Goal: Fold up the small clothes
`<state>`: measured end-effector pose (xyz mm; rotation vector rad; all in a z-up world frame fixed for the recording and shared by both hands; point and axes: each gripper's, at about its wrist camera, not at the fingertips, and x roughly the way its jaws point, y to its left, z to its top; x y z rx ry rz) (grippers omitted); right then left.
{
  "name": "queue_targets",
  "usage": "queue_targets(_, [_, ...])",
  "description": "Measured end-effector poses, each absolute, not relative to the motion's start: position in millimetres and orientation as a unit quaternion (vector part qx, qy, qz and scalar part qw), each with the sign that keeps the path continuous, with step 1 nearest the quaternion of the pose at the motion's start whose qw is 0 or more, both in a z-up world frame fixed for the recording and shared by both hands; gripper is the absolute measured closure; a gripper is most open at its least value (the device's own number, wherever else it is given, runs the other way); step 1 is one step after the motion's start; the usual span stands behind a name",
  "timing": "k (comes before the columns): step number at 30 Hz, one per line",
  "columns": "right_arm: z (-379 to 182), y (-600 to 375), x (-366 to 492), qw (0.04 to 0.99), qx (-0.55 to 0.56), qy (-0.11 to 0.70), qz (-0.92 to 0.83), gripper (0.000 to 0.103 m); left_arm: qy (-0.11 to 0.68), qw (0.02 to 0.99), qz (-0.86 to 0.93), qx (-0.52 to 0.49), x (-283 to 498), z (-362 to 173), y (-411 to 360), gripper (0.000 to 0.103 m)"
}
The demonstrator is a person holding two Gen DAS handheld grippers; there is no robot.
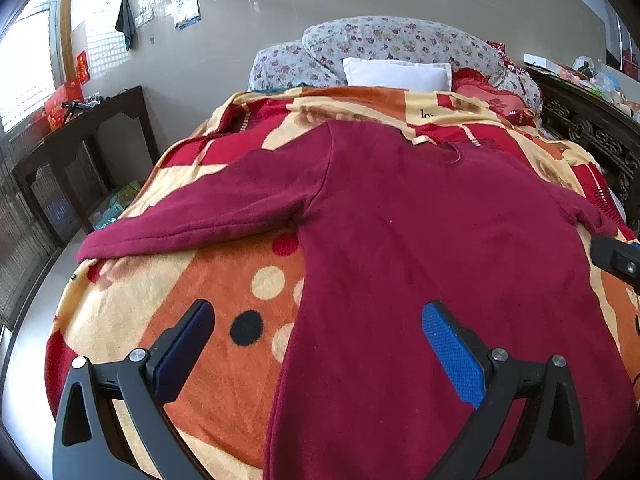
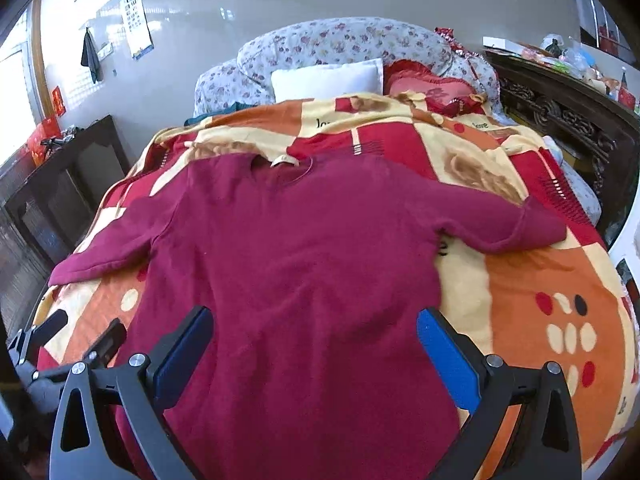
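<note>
A dark red long-sleeved top [image 1: 420, 240] lies flat on the bed, neck away from me, both sleeves spread out to the sides; it also shows in the right wrist view [image 2: 288, 248]. My left gripper [image 1: 316, 312] is open and empty above the top's lower left edge. My right gripper [image 2: 314, 316] is open and empty above the top's lower body. The right gripper's tip shows at the far right of the left wrist view [image 1: 616, 260]. The left gripper shows at the lower left of the right wrist view [image 2: 76, 336].
The bed is covered by an orange, red and cream patterned blanket [image 1: 224, 304]. A white pillow [image 1: 396, 74], a red cushion [image 2: 432, 88] and a floral quilt [image 1: 400, 40] lie at the head. A dark wooden table [image 1: 80, 128] stands left; a carved wooden frame [image 2: 560, 112] runs right.
</note>
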<state>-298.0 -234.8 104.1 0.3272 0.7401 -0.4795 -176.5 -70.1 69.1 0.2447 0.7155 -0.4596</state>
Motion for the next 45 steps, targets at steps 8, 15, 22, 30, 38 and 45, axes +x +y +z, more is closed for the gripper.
queue_targets(8, [93.9, -237.0, -281.6, 0.887, 0.150, 0.362, -0.242, 0.000, 0.353, 0.903, -0.215, 0.115, -167.8, 63.1, -71.0, 0.000])
queue_targets(15, [82.2, -239.2, -278.8, 0.883, 0.151, 0.374, -0.238, 0.000, 0.358, 0.900, -0.219, 0.118, -165.8, 58.7, -77.2, 0.000])
queue_targets(22, [81.3, -240.0, -277.9, 0.885, 0.153, 0.372, -0.235, 0.000, 0.359, 0.899, -0.221, 0.119, -166.1, 58.1, -81.9, 0.000])
queue_targets(30, [78.0, -239.8, -273.9, 0.883, 0.152, 0.376, -0.236, 0.000, 0.362, 0.898, -0.219, 0.117, -164.1, 55.6, -84.0, 0.000])
queue_targets(38, [73.1, -239.0, -271.2, 0.882, 0.147, 0.382, -0.236, 0.000, 0.364, 0.897, -0.220, 0.119, -162.4, 50.2, -85.7, 0.000])
queue_targets(45, [71.1, -241.5, -273.1, 0.881, 0.153, 0.381, -0.236, 0.000, 0.365, 0.897, -0.220, 0.119, -162.7, 50.1, -85.3, 0.000])
